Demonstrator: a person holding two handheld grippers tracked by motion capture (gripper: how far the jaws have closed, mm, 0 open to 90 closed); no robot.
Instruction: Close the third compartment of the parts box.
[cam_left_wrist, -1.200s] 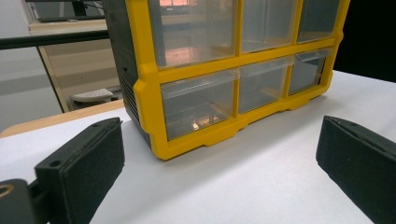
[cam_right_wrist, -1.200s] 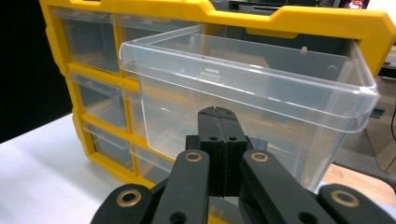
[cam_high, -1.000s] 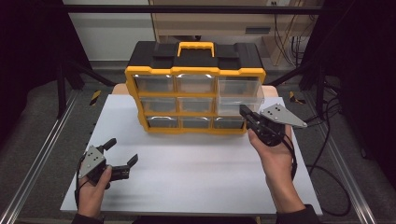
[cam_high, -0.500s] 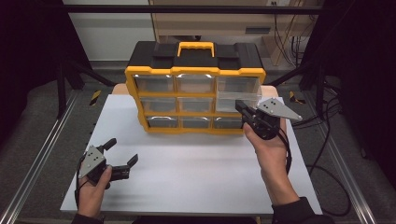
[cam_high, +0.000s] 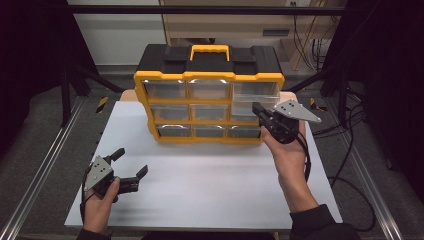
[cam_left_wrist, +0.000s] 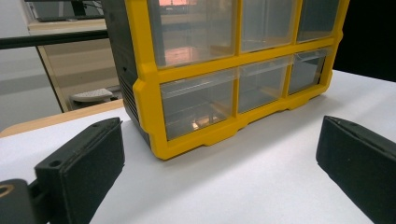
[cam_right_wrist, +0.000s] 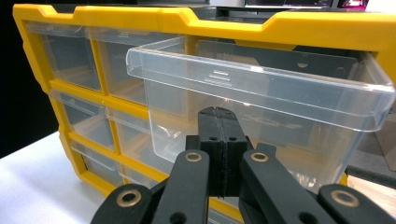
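A yellow and black drawer cabinet stands at the back of the white table. It has three rows of clear drawers. Its top right drawer is pulled partly out. My right gripper is shut with nothing between its jaws, its tip at the cabinet's right column just under that drawer. In the right gripper view the shut jaws point at the front wall of the clear drawer, below its lip; contact is unclear. My left gripper rests open near the table's front left corner, holding nothing. Its view has the cabinet's lower left corner ahead.
Metal rails run along both sides of the table. Cables trail on the floor to the right. A wooden bench stands behind the cabinet. White tabletop stretches between the two hands in front of the cabinet.
My right gripper has shifted slightly up and to the left, closer to the cabinet's right column. The left gripper has stayed where it was.
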